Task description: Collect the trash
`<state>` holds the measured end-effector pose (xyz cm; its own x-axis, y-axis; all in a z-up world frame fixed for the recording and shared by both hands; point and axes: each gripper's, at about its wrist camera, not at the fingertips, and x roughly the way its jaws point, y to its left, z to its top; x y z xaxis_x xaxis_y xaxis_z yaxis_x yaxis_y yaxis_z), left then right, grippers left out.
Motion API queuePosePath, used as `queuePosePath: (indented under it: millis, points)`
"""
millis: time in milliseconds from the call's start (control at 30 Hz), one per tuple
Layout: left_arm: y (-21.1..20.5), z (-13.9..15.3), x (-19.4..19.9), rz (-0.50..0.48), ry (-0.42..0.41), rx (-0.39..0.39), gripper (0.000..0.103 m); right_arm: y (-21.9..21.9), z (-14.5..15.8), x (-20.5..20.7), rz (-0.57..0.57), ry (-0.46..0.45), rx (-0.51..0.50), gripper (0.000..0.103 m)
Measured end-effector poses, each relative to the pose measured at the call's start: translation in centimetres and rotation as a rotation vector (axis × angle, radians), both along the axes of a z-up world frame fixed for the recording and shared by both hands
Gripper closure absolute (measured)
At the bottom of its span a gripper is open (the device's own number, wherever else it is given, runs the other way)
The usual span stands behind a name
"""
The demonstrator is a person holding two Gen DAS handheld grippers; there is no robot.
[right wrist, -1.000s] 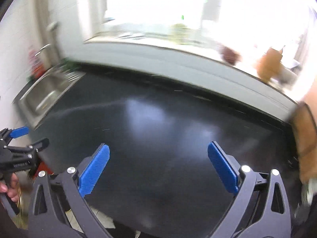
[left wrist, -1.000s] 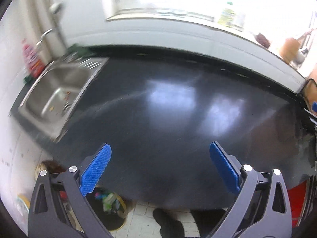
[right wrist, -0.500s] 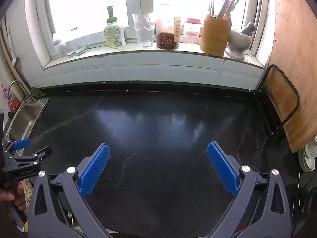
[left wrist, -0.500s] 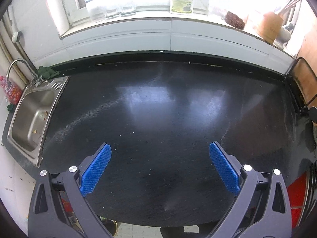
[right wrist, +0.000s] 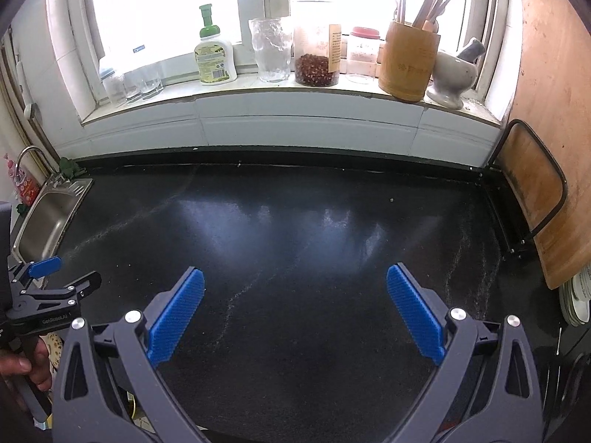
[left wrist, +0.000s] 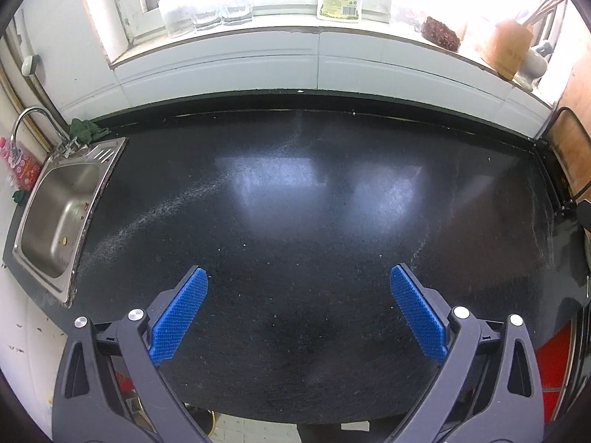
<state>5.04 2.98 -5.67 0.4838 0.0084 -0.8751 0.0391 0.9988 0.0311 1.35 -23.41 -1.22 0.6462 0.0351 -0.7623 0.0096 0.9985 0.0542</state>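
Nearest the left wrist camera, the left gripper [left wrist: 298, 288] hung above the near part of the black countertop [left wrist: 314, 221], its blue pads [left wrist: 180, 315] spread wide with nothing between them. The right gripper [right wrist: 295, 289] stood the same way over the same surface, its blue-faced fingers [right wrist: 413, 315] wide apart and empty. In the right wrist view the left gripper also showed at the lower left edge, just beside the sink, gripped by a hand [right wrist: 22, 361].

No distinct piece of trash lay between or just ahead of either claw; only fine pale specks and a faint streak of dust [left wrist: 155, 214] marked the countertop (too small to identify). Small scraps [left wrist: 75, 217] lay in the basin of the steel sink [left wrist: 55, 277], well to the left of the left gripper, beyond its reach line.

Farther back, a tap [left wrist: 29, 118] and a green cloth [left wrist: 86, 129] sat at the sink's far corner. To the right, a wooden board [right wrist: 546, 147] leaned in a black wire rack [right wrist: 554, 199]. On the windowsill stood a soap bottle [right wrist: 214, 55], a glass jar [right wrist: 271, 50], a jar of red contents [right wrist: 316, 66], a bamboo utensil holder [right wrist: 408, 61] and a mortar with pestle [right wrist: 454, 74].
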Motion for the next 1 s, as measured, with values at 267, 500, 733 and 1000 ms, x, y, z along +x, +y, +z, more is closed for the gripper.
queuePosePath:
  millis: [267,500,733,1000]
  points:
    - [0.46,0.14,-0.29,0.004,0.000,0.000,0.007,0.13,-0.17,0.02,0.008,0.006,-0.001,0.007]
    - [0.67,0.12,-0.43,0.003,0.001,0.000,0.007,0.27,-0.29,-0.04,0.008,0.010,0.003,0.007]
    - [0.78,0.08,-0.50,0.003,0.002,0.000,0.007,0.25,-0.32,0.07,0.010,0.014,0.007,0.007]
    - [0.86,-0.08,-0.62,0.010,0.006,-0.001,0.007,0.33,-0.32,-0.05,0.008,0.015,0.010,0.007]
